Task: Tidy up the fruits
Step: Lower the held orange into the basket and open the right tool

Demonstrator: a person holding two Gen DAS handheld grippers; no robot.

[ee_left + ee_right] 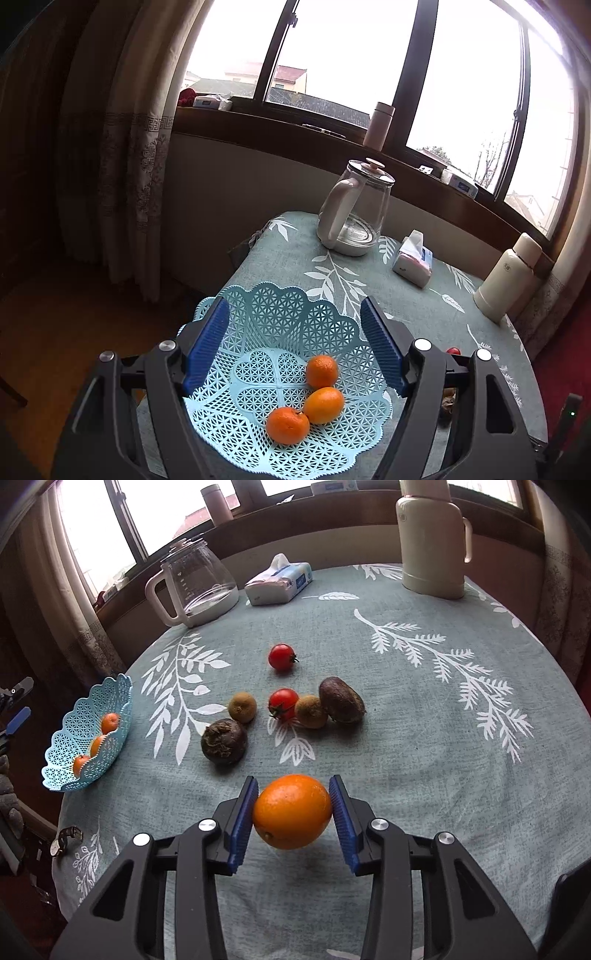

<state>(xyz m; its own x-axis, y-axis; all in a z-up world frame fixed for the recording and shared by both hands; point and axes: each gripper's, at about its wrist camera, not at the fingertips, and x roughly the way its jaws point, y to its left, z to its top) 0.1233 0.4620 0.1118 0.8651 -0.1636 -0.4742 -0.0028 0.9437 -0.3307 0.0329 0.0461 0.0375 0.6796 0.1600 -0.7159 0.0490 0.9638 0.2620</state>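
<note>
- An orange [291,810] sits between the blue pads of the right tongs [293,821], both pads pressed to its sides; a soft shadow on the cloth beneath suggests it is lifted just clear of the surface [424,738], close to the near edge
- Judged from this, the step in hand is carrying the orange to the pale blue basket [86,738], which stands at the surface's left edge
- Three small oranges [306,402] already lie in that basket, clustered near its middle; a good drop would aim for the bare lattice beside them, not on top
- The left tongs [295,347] hang released above the basket, jaws wide apart and holding nothing; they straddle the bowl, so they may need to draw aside before the right tongs arrive
- The round skin looks smooth, so a steady squeeze and a level carry seem wise; a tilt could let it roll out
- The route left passes a dark wrinkled fruit [223,744]; lifting over it should avoid a knock
- Farther toward the middle of the surface wait two tomatoes [282,681], two brown fuzzy fruits [277,709] and a second dark fruit [341,700], still unsorted
- Along the far edge stand a glass kettle [199,583], a tissue pack [279,581] and a cream flask [432,539], well apart from the work
</note>
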